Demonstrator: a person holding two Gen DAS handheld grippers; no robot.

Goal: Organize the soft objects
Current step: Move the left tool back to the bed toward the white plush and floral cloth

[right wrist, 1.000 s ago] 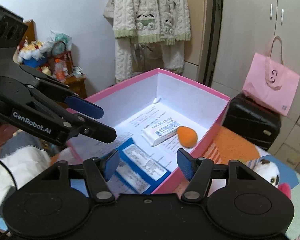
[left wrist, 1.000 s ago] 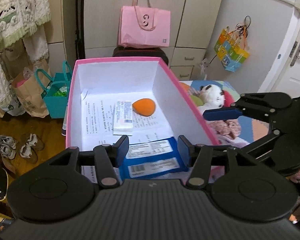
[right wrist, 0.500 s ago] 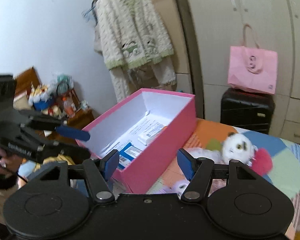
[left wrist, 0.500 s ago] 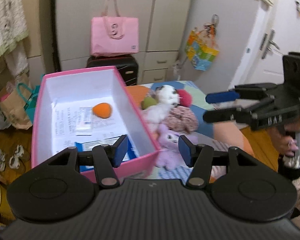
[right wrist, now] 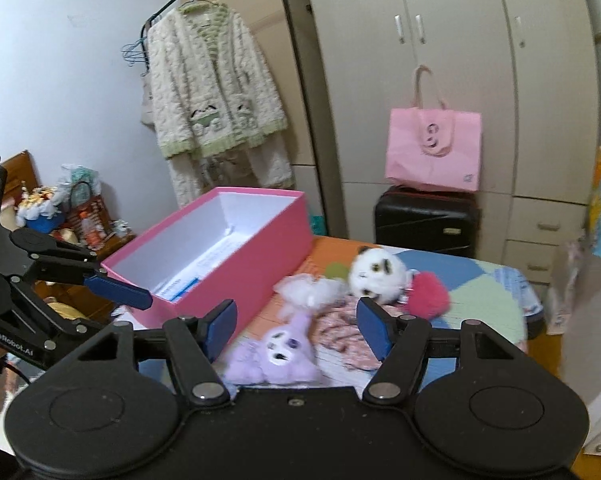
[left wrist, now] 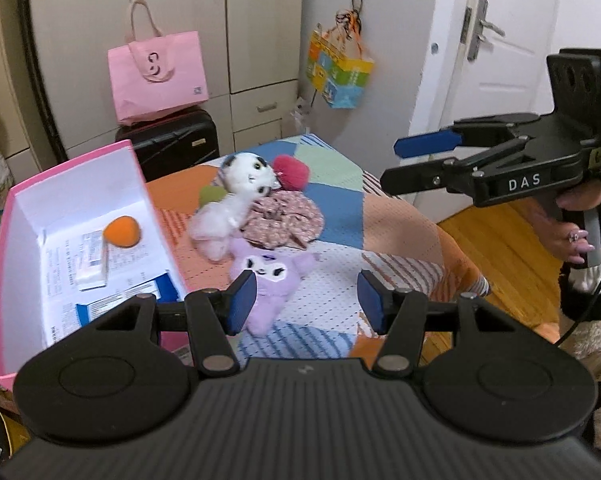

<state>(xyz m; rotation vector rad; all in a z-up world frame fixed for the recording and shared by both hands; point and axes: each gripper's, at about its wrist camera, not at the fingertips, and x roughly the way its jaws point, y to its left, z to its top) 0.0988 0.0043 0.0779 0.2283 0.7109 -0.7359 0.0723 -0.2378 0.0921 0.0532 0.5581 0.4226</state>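
From the left wrist, the left gripper (left wrist: 306, 300) is hovering with jaws spread and empty above a purple plush (left wrist: 266, 276), lying just right of the pink box (left wrist: 4, 240) on a patchwork bed (left wrist: 400, 232). From the right wrist, the right gripper (right wrist: 296, 326), jaws just opening and empty, is facing the white plush (right wrist: 374, 276) beside that box (right wrist: 252, 256); a suitcase (right wrist: 426, 220) and wardrobe (right wrist: 460, 80) are standing behind.

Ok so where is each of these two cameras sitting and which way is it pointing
Left wrist view: sits on the left tongs, looking down over the bed at the purple plush and pink box; its own open fingers show, plus the right tongs and a hand.
Right wrist view: sits on the right tongs, facing the wardrobe across the same toys; the left tongs show at left.
Shared: box, purple plush, white plush, pink bag, suitcase.
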